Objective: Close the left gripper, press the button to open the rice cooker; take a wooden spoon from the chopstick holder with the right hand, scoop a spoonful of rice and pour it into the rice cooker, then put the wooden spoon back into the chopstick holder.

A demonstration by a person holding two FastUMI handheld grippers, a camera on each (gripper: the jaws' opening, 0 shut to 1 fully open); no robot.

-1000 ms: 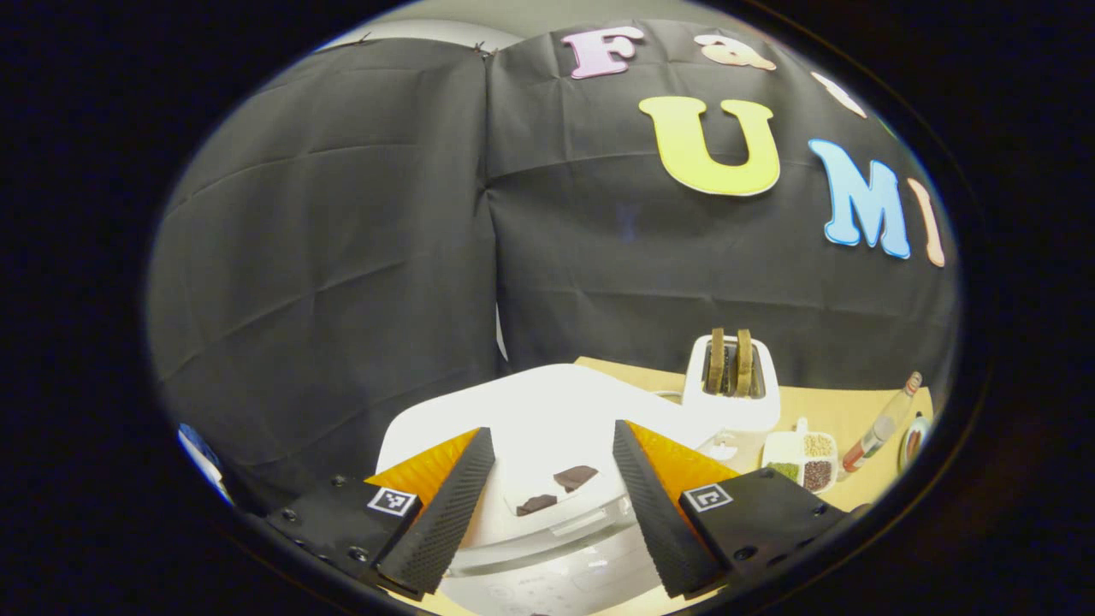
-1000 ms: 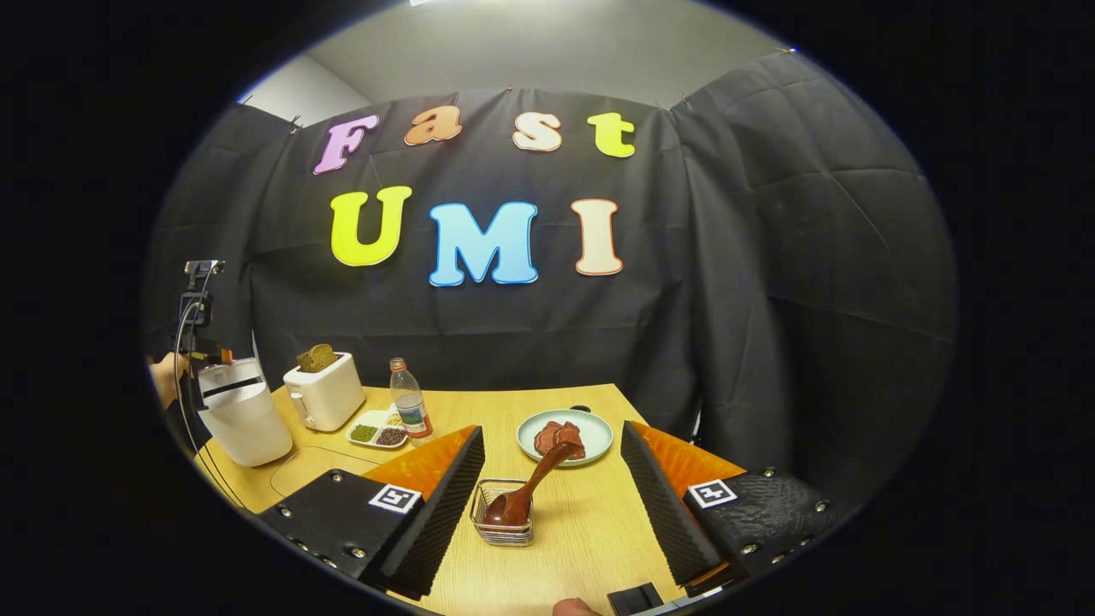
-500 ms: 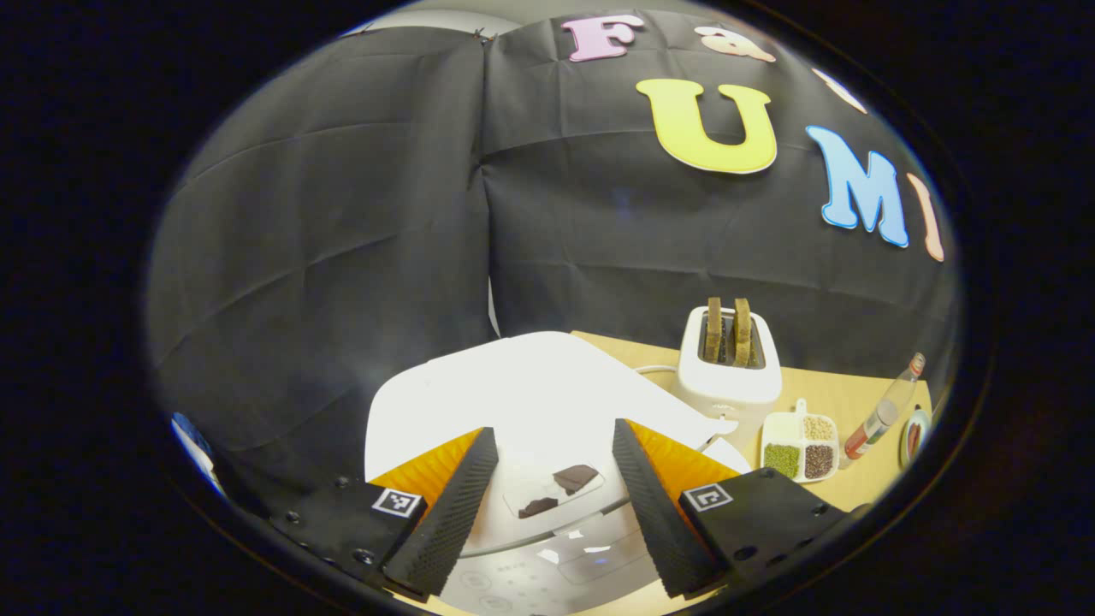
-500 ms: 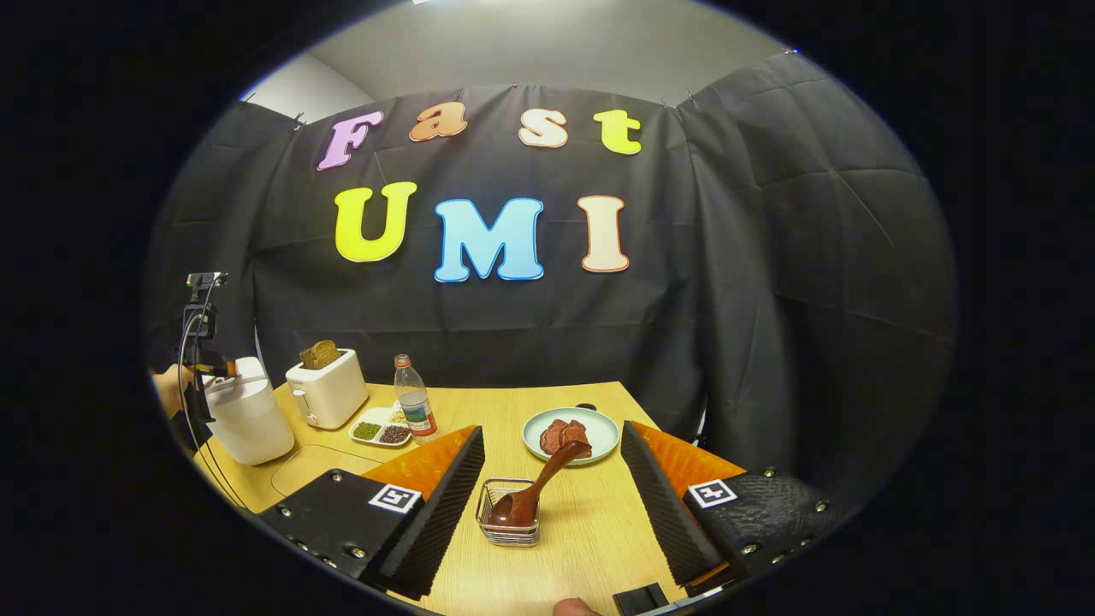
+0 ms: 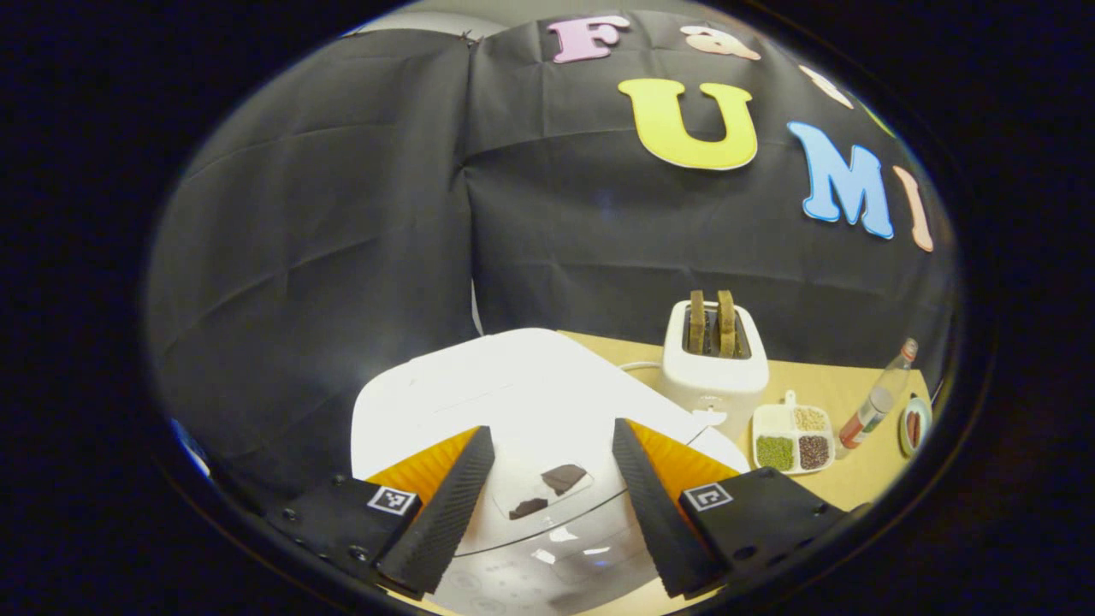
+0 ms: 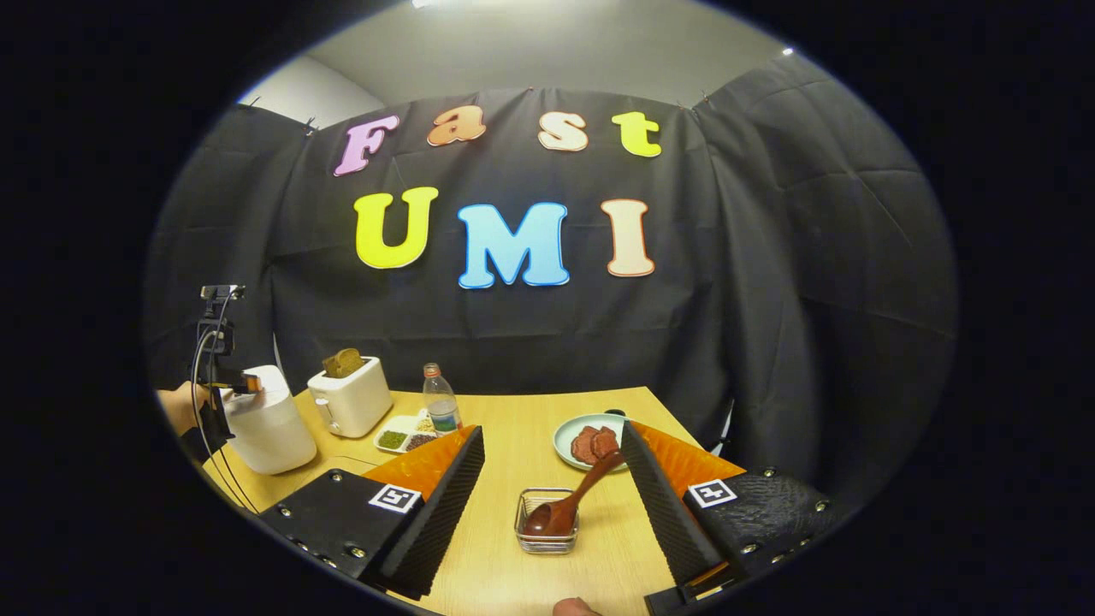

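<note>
In the left gripper view we see the left tongs spread, hovering over the closed lid of the white rice cooker, gripping nothing; the toaster and a tray of grains stand beyond on the desk. In the right gripper view the right tongs are spread too, and the wooden spoon leans bowl-down in the wire holder between them. Lid down and spoon stowed fit either end of the job, so we cannot settle the stage; pressing the button would call for the left tongs pressed together.
</note>
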